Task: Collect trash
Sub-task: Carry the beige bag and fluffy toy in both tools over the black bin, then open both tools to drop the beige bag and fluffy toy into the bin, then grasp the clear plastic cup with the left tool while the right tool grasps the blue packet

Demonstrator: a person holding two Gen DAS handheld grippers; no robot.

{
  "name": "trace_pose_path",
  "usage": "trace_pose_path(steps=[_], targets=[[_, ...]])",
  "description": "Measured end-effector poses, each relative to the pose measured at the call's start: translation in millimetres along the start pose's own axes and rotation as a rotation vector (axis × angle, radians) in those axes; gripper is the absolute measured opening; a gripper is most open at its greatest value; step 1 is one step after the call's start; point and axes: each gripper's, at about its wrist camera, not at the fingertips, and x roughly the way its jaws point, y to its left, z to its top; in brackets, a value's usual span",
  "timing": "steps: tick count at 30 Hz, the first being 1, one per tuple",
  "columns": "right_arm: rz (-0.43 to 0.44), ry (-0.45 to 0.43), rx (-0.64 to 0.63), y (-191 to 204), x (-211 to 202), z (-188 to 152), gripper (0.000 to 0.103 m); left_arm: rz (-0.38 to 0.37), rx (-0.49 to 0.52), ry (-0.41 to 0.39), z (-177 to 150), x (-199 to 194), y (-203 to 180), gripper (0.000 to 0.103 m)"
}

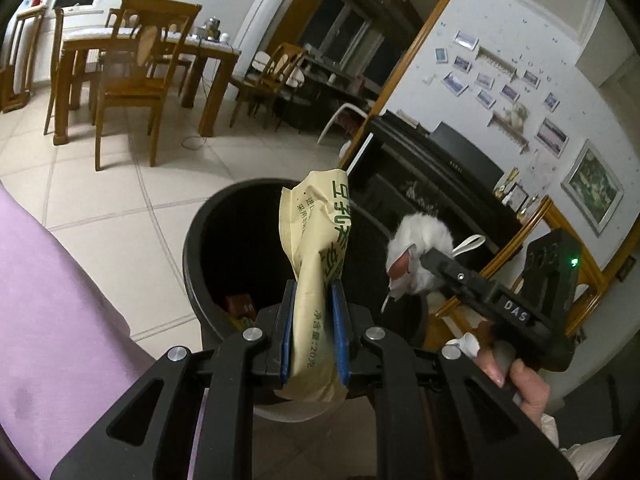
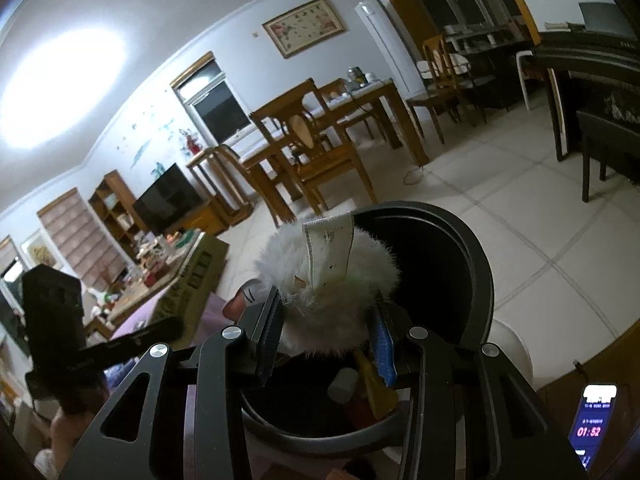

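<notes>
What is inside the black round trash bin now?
Inside the black round trash bin lie a small white cylinder, a yellow wrapper and a reddish packet. The white fluffy item and darkness hide the rest.

Left gripper: matt black plastic, blue rubbery pads, shiny metal pins. Packet lower centre: creased, slightly glossy beige film or paper. White ball: fluffy fur with woven cloth tag. Bin: smooth semi-gloss black plastic. Floor: glossy tile.
</notes>
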Motion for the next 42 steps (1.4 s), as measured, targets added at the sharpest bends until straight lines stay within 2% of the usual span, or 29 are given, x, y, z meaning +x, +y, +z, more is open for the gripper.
trace_pose_path(steps=[7,10,11,12,13,14,15,22,27,34,38,42], targets=[[-0.001,0.018,0.017,12.7,8.1,1.9,0.041,0.032,-0.004,0.054,-4.5,20.2,-4.2,0.02],[-0.003,0.029,0.02,12.9,11.3,2.9,0.045,0.037,-0.008,0.082,-4.3,29.9,-7.1,0.021],[-0.001,0.039,0.022,12.6,13.2,3.5,0.055,0.041,-0.006,0.1,-5.3,32.3,-7.0,0.023],[-0.001,0.048,0.027,12.3,14.8,3.6,0.06,0.052,-0.003,0.109,-6.6,32.6,-6.6,0.035],[-0.001,0.049,0.03,12.0,15.2,3.7,0.069,0.062,0.0,0.108,-7.2,30.5,-6.9,0.055],[-0.001,0.046,0.032,11.2,14.9,4.6,0.075,0.068,0.002,0.099,-7.7,29.0,-8.2,0.065],[-0.004,0.042,0.031,12.9,14.1,5.1,0.076,0.073,0.005,0.081,-8.0,22.1,-8.4,0.077],[-0.013,0.041,0.006,24.3,14.5,5.7,0.076,0.069,0.025,0.016,-9.8,-13.4,-11.1,0.078],[0.009,0.055,-0.034,41.1,23.2,5.3,0.076,0.107,0.033,-0.04,-20.5,-48.8,-1.8,0.079],[0.073,0.103,-0.126,94.3,45.2,-0.6,0.076,0.28,0.001,-0.132,-40.8,-120.2,44.2,0.081],[0.125,0.165,-0.191,135.7,69.9,-13.6,0.076,0.39,-0.097,-0.181,-51.1,-164.1,90.2,0.081],[0.183,0.228,-0.262,180.3,92.8,-28.7,0.076,0.492,-0.243,-0.224,-66.2,-210.7,144.7,0.08]])
